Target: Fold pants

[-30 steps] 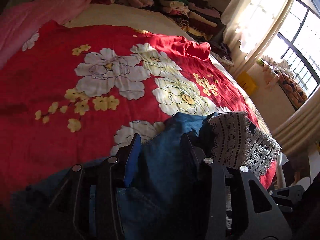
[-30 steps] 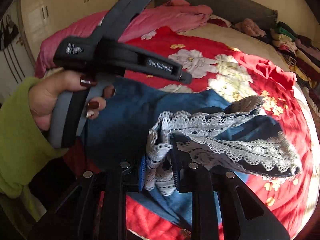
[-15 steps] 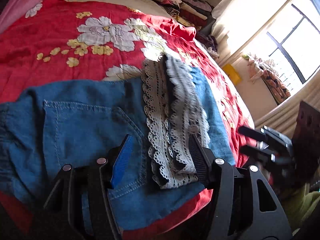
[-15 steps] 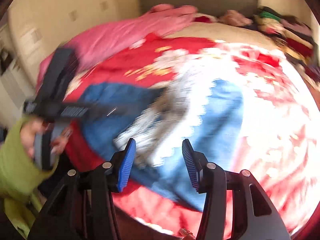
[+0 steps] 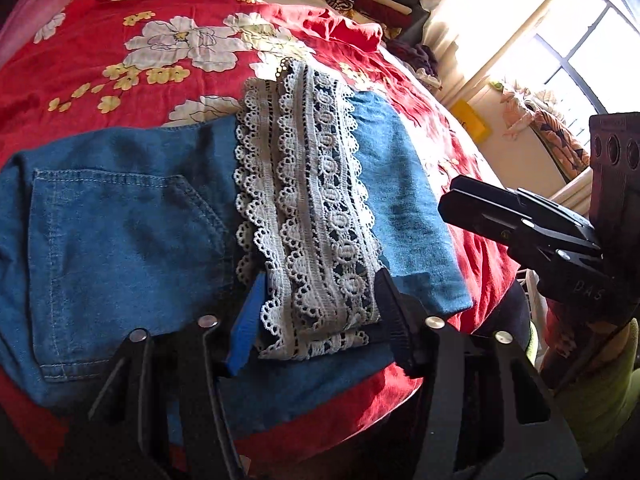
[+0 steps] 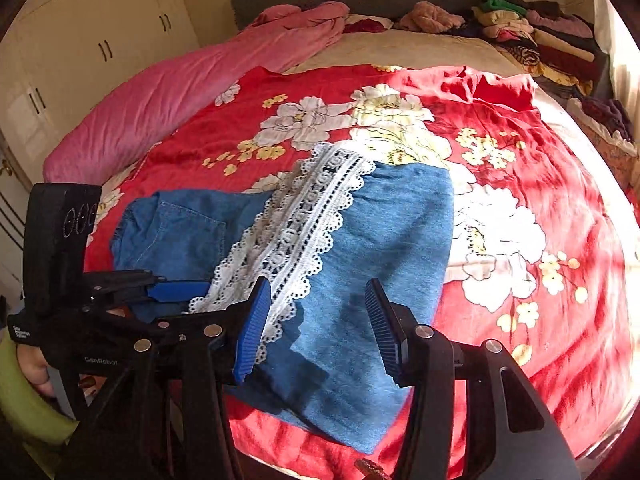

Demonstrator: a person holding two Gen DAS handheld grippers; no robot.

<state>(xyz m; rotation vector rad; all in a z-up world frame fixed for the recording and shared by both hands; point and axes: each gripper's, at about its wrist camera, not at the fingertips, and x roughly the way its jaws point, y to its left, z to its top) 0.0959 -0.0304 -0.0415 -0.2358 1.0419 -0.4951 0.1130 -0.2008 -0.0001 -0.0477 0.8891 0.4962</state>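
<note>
Lying folded on bed (image 6: 560,208): denim pants (image 6: 384,240), lace trim (image 5: 316,216) up; left gripper (image 5: 320,312) fingers closing around lace, right gripper (image 6: 316,324) fingers spread.

pants (image 5: 120,240) near edge hidden behind left tongs (image 5: 320,312), window (image 5: 592,52) overexposed

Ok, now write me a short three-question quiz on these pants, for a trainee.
1. True or false: the denim pants lie in a crumpled heap on the pink quilt.
2. What runs across the top of the pants? A) a leather belt B) a white lace band C) a striped towel
3. In the left wrist view, on which side of the lace is the back pocket?

Key:
1. False. They lie folded flat on the red floral blanket.
2. B.
3. The left side.
</note>
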